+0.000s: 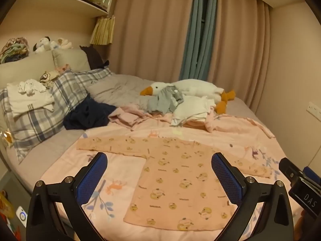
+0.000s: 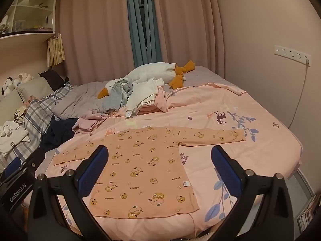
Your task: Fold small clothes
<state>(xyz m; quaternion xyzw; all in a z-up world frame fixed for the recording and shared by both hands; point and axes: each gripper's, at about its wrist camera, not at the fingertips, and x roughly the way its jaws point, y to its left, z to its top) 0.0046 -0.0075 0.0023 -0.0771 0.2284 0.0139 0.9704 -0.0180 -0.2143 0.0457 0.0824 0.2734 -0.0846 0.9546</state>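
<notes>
Blue mesh pads on black fingers, both tools spread wide and holding nothing: left tool [image 1: 159, 178] and right tool [image 2: 160, 177] hovering side by side above the near edge of the bed, each tilted downward.

Directly ahead of and below both tools, a small peach shirt [image 2: 144, 166] with a bear print, laid flat, sleeves stretched out to each side, hem nearest. Not yet folded at all. Left sleeve [image 1: 108, 143] ahead-left of the left tool; right sleeve [image 2: 216, 137] ahead-right of the right tool.

Under the shirt, a pink printed quilt [image 2: 230, 108]. Farther ahead, a heap of unfolded clothes [image 2: 140, 98] against a plush goose [image 2: 148, 73].

Risks, as a judgement: thin fabric on soft quilt, so easy to pinch the quilt together with a sleeve and drag both; uneven pulling from one side likely to wrinkle or skew the body.
</notes>
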